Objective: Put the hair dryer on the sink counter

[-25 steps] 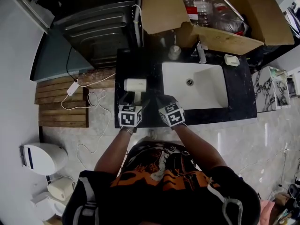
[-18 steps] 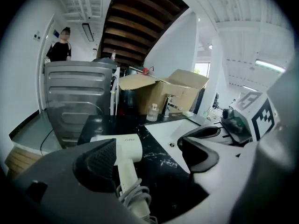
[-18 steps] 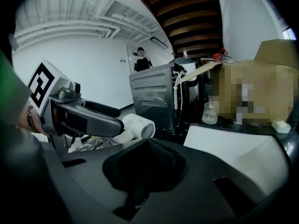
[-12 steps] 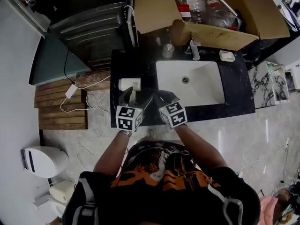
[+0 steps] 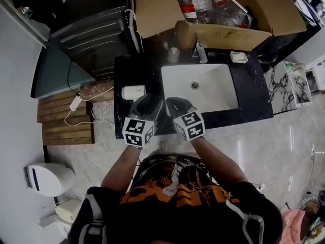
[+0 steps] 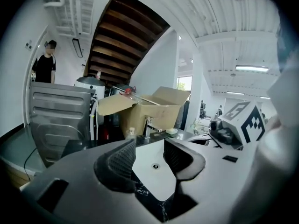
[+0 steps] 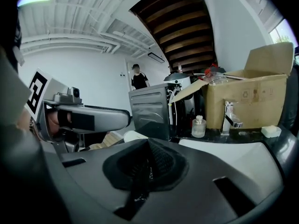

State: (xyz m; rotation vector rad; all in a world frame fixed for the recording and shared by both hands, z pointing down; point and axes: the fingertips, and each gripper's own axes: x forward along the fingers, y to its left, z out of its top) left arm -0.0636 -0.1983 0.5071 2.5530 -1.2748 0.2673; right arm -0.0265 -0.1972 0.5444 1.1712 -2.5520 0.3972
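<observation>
With the hair dryer (image 5: 133, 92) lying on the black sink surface (image 5: 147, 67) left of the basin (image 5: 200, 88), placing looks done: the left claw (image 6: 148, 155), half open, has just been closing on nothing, the right claw (image 7: 147, 164) sits pressed together and empty, so I judge only drawing clear remains.

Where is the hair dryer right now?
In the head view, the hair dryer lies on the black counter, left of the white sink, just ahead of the left gripper.
</observation>
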